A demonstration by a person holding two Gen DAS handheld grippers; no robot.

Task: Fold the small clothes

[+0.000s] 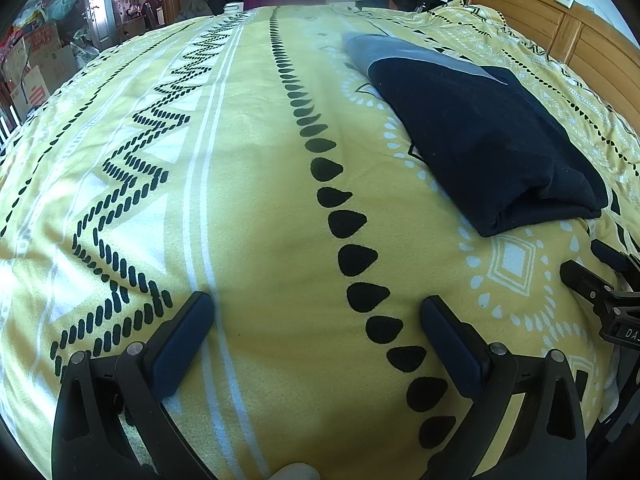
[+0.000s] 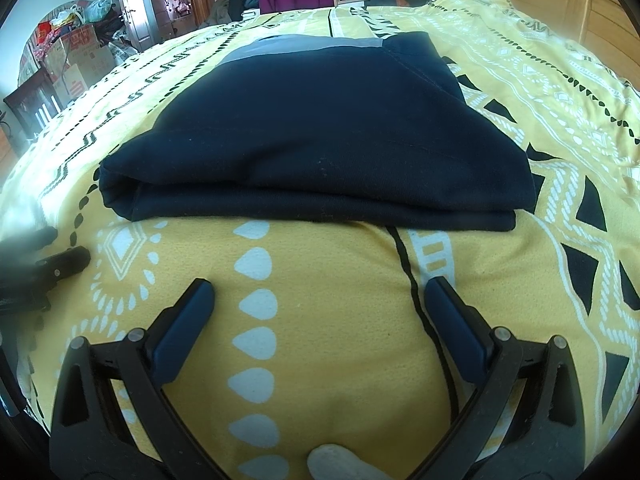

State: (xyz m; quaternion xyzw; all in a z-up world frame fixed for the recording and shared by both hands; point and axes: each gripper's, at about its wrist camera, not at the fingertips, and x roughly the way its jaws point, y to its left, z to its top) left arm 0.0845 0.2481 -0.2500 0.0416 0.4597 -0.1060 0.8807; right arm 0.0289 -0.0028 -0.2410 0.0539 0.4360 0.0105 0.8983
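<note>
Navy fleece garment lies folded into a thick rectangle on the yellow patterned bed just ahead of us, and with our left tool and right tool both spread wide and empty, we judge this piece essentially finished.

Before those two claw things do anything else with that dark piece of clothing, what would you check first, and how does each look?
1. Left gripper open, holding nothing: ok.
2. Right gripper open, holding nothing: ok.
3. Navy garment folded flat, clear of both grippers: ok.
4. Layered edge faces the right gripper: ok.
5. Bedspread smooth where the left gripper points: ok.
6. Grey panel tucked evenly at the far end: cannot tell.
</note>
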